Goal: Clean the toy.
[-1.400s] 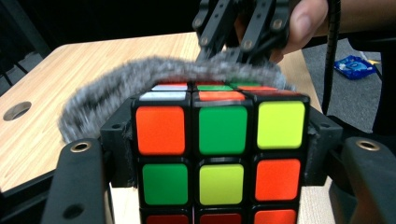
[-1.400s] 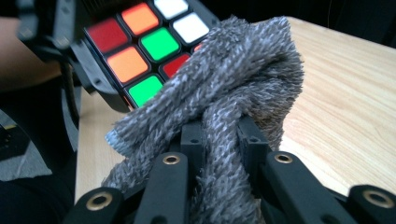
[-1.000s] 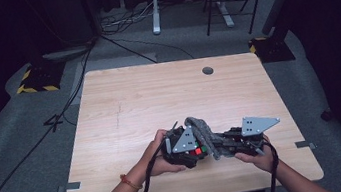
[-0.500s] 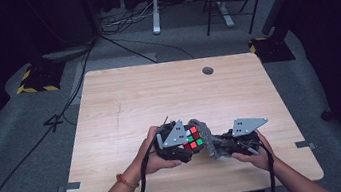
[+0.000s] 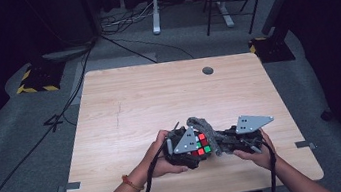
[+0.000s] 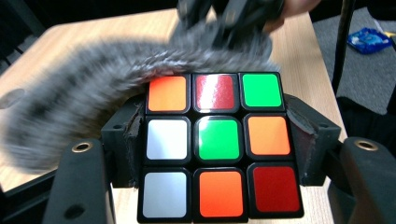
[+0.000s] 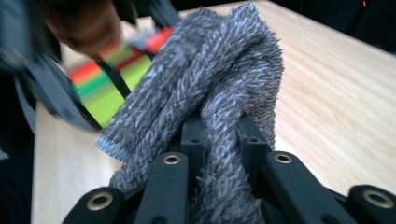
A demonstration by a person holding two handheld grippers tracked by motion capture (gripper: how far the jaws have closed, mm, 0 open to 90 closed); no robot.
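Two things are in my grip above the desk's (image 5: 124, 102) near edge: the grey terry cloth (image 7: 219, 70), pinched in my right gripper (image 7: 219, 140), and the Rubik's cube (image 6: 219, 144), clamped by my left gripper (image 6: 215, 140). Cloth touches the cube's far side; I judge wiping underway, near face untouched.

No text, label, brand or number can be read anywhere. The one sign-like marking is the yellow-and-black hazard striping (image 5: 35, 87) on the floor beyond the far left corner of the light wooden desk (image 5: 158, 97).
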